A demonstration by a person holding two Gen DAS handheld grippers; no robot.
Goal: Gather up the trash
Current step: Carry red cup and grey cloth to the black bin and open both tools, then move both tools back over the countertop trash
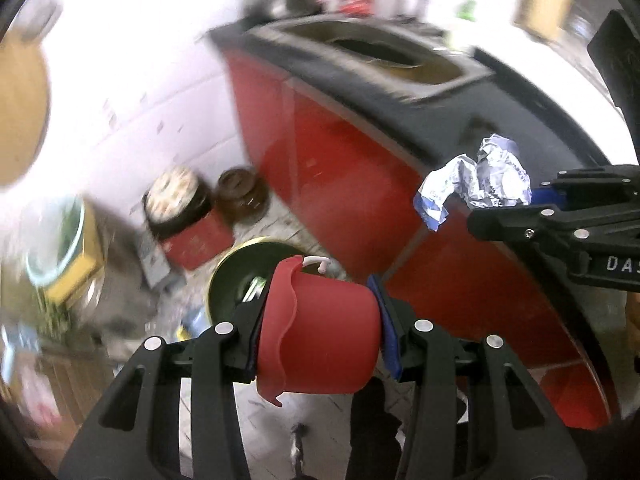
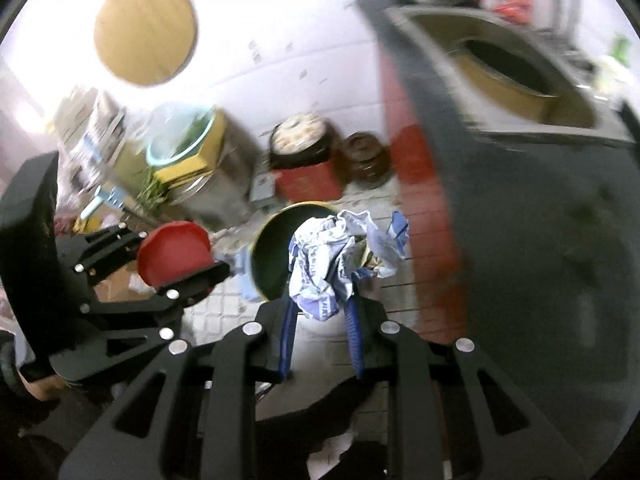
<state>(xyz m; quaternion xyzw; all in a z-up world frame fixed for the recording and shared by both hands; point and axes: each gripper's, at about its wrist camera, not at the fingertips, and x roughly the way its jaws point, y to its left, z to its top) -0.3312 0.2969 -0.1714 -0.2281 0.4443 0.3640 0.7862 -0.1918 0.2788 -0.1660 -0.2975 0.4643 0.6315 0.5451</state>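
Tiled floor (image 2: 372, 280) lies beside a red-fronted, dark-topped desk (image 1: 452, 132). Left gripper (image 1: 320, 336) has its jaws clamped on a red cup (image 1: 320, 336) held sideways above a round dark bin (image 1: 236, 280). Right gripper (image 2: 324, 304) has its jaws pinching crumpled wrapper trash (image 2: 332, 256) over that bin.

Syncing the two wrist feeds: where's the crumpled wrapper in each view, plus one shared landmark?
Left wrist: crumpled wrapper sits right of centre, pinched in the right gripper that enters from the right edge, against the red cabinet.
Right wrist: wrapper is at centre, between that gripper's own blue-padded fingers.
Shared landmark: the round dark bin with a yellow rim on the floor, just beyond both grippers.
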